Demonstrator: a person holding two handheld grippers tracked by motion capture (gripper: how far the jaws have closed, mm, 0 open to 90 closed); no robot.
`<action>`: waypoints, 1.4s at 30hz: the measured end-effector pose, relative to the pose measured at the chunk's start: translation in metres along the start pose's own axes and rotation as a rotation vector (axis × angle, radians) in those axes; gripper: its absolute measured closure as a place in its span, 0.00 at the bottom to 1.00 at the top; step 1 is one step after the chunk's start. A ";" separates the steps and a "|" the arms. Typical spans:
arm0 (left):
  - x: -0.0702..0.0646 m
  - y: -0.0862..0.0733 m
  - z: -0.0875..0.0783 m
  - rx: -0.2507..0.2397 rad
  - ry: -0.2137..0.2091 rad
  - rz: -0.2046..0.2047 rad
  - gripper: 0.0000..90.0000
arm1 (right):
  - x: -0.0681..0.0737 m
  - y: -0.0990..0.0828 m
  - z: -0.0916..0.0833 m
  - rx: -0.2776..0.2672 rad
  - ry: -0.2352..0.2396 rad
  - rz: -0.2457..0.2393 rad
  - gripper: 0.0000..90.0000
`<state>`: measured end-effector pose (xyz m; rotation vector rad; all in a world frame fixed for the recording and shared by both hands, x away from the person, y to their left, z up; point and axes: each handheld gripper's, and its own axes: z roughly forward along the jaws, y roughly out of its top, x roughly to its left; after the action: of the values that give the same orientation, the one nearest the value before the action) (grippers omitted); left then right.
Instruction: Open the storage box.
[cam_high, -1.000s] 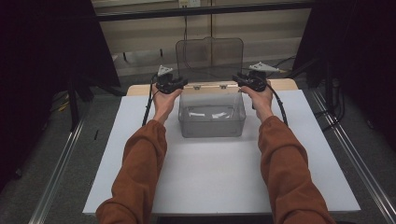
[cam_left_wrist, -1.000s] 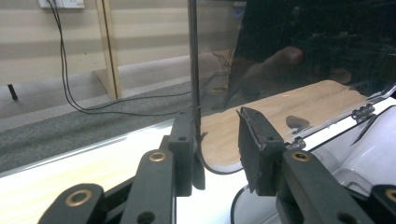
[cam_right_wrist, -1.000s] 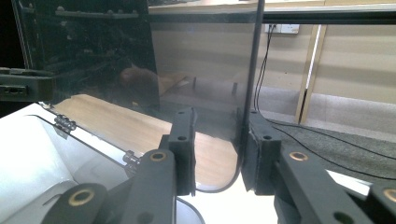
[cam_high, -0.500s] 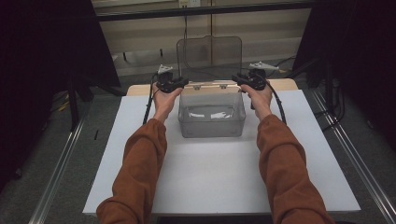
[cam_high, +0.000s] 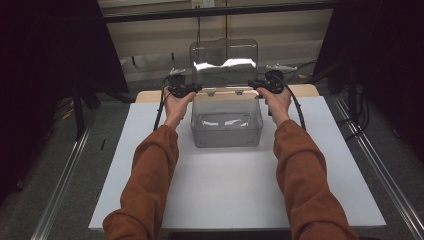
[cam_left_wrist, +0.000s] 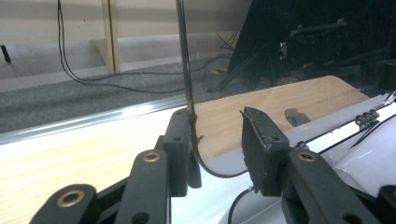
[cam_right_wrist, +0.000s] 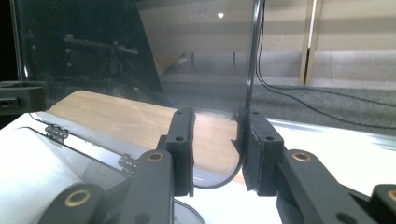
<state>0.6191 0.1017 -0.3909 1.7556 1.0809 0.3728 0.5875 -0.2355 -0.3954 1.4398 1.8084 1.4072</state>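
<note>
the clear box (cam_high: 226, 122) sits on the white worktop (cam_high: 240, 190), lid (cam_high: 223, 60) upright. left gripper (cam_high: 192, 89) and right gripper (cam_high: 256, 85) fingers straddle the lid's side edges, one pad touching, not clamped.

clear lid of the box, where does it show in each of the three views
High view: the clear lid stands upright at top centre, behind the clear box.
Left gripper view: its edge runs up from between the black jaws, just left of centre.
Right gripper view: its edge rises just right of centre.
Shared landmark: the wooden board behind the lid.
</note>
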 end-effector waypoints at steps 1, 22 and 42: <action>0.000 0.000 0.000 0.001 -0.003 -0.003 0.71 | 0.000 0.000 0.000 0.003 0.001 0.004 0.74; 0.001 -0.001 0.008 0.052 -0.004 -0.061 0.61 | -0.002 -0.001 0.007 0.050 -0.010 0.100 0.70; 0.004 -0.003 0.012 0.089 0.006 -0.123 0.54 | -0.007 -0.007 0.014 0.085 -0.012 0.187 0.64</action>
<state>0.6273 0.0983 -0.4001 1.7564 1.2197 0.2568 0.5983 -0.2349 -0.4094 1.6946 1.7849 1.4211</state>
